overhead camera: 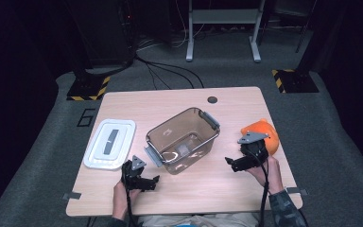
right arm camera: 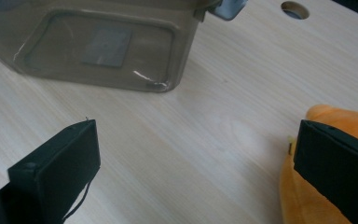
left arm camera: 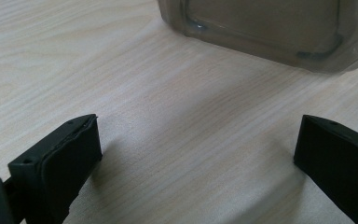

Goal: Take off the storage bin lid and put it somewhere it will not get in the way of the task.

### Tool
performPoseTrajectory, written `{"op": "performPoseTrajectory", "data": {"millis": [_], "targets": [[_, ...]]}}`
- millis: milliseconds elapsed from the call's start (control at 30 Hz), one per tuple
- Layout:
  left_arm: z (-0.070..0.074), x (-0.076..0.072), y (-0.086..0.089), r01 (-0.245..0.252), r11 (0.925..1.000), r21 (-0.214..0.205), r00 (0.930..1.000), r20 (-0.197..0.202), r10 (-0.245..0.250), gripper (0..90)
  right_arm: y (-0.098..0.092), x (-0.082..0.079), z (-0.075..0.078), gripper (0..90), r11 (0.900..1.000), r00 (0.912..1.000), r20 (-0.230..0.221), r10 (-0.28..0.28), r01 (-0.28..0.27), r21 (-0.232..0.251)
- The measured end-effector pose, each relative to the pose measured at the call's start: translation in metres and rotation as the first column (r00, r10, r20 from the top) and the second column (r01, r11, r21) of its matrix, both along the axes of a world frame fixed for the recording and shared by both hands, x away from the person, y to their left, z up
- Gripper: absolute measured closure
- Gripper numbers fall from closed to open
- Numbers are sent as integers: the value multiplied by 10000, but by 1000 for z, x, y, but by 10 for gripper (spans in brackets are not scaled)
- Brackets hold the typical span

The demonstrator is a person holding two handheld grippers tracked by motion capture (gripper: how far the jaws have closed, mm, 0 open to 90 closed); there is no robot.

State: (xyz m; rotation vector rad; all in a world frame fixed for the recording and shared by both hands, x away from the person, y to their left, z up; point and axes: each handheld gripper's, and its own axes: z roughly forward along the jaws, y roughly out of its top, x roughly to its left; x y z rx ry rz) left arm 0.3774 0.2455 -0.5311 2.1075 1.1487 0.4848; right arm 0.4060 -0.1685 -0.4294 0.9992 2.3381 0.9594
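1. Nearest the lens in the right claw's view stood its two black jaws, spread wide with only bare counter (right arm camera: 223,140) between them; the right claw (overhead camera: 236,163) was released, holding nothing.
2. Orange plush toy (right arm camera: 326,168) lay at the lower right of that view, just beside the right-hand jaw, partly behind it; touching or not, could not tell. In the high view the toy (overhead camera: 264,130) sat right of centre, near the counter's right edge, just beyond the right claw.
3. Handling, judged: soft, light, squashy, not fragile. Fabric should give good friction. Best hold looked like a pinch across the bulk of the body, deep enough that the stuffing would not squeeze out of the jaws.
4. Left claw (overhead camera: 144,182) sat low at the lower left of the high view, jaws likewise parted over bare wood, empty.
5. Clear brown-tinted bin (overhead camera: 184,139) stood open mid-frame, between the claws; its white lid (overhead camera: 109,143) lay flat to the left, apart from it.
6. Bin likely the toy's destination; rigid, smooth walls, wide mouth.
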Motion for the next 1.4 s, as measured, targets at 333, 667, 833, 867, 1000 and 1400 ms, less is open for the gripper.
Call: {"op": "performPoseTrajectory", "data": {"millis": [333, 667, 833, 867, 1000, 1400], "targets": [[0, 1, 0, -16, 10000, 6, 10000, 25, 16, 3, -23, 14, 20, 0, 9995, 9994, 149, -326, 326, 31], [0, 2, 0, -90, 10000, -28, 10000, 37, 90, 2, -44, 35, 32, 0, 9944, 9946, 141, -1030, 1033, -239], [0, 2, 0, -68, 10000, 1, 10000, 26, 68, 2, -56, 45, 36, 0, 9906, 9906, 123, -1361, 1363, -116], [0, 2, 0, -88, 10000, -21, 10000, 32, 89, 2, -58, 48, 35, 0, 9895, 9895, 74, -1445, 1446, -87], [0, 2, 0, -77, 10000, 18, 10000, 16, 77, 2, -66, 56, 31, 0, 9854, 9852, -167, -1703, 1703, -14], [0, 2, 0, -103, 9999, 9, 9999, 20, 103, 4, -76, 77, 10, 0, 9654, 9619, -960, -2560, 2493, -765]]}}
